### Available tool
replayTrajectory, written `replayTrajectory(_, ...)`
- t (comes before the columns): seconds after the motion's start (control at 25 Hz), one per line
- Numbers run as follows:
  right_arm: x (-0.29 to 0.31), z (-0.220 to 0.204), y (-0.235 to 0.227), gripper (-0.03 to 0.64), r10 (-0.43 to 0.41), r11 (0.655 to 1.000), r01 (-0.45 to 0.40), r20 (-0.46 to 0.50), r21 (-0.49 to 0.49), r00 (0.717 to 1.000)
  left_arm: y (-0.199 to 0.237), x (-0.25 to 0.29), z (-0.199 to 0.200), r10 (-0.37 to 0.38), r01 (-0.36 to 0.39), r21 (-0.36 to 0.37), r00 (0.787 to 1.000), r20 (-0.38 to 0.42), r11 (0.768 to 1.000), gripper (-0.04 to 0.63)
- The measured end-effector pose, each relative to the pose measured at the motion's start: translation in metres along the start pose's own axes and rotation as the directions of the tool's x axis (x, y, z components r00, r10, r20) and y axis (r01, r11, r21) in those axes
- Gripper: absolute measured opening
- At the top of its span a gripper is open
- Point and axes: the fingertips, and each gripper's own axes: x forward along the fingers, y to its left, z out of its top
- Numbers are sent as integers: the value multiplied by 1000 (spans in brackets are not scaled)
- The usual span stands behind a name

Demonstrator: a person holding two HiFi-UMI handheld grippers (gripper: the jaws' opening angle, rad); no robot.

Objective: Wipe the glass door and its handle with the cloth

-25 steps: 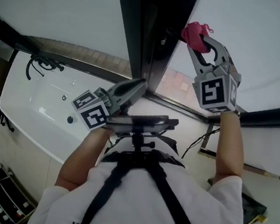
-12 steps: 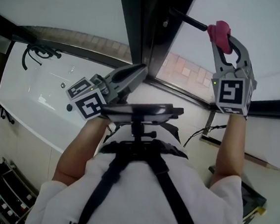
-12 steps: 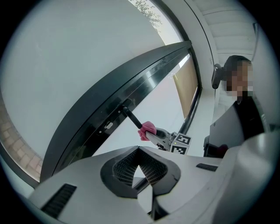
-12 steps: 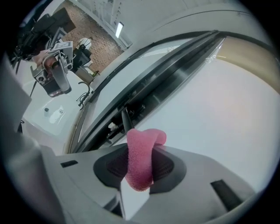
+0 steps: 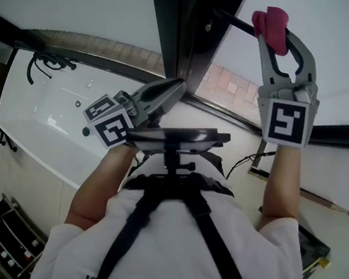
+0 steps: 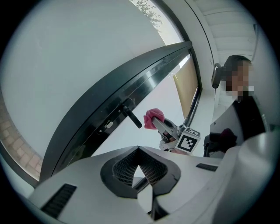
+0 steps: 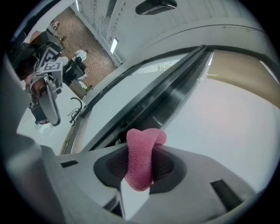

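Head view, right gripper clamping cloth

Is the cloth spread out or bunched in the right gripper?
Bunched: the cloth is a folded pink wad pinched between the right gripper's jaws.

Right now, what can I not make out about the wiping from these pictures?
1. Head view: whether the cloth touches the handle; the cloth covers the handle's tip.
2. Right gripper view: the handle, mostly hidden behind cloth and jaws.
3. All views: marks on the glass, washed out white.
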Motion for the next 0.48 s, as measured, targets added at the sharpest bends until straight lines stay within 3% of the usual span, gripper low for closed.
replayTrajectory(0.2,28,28,42,106,118,989,-124,84,74,989,4,-3,0,14,-14,3,1000,16,1000,-8)
replayTrajectory(0.48,61,45,83,106,221,943,-254,164,216,961,8,-7,-2,33,-33,-3,999,31,999,-8)
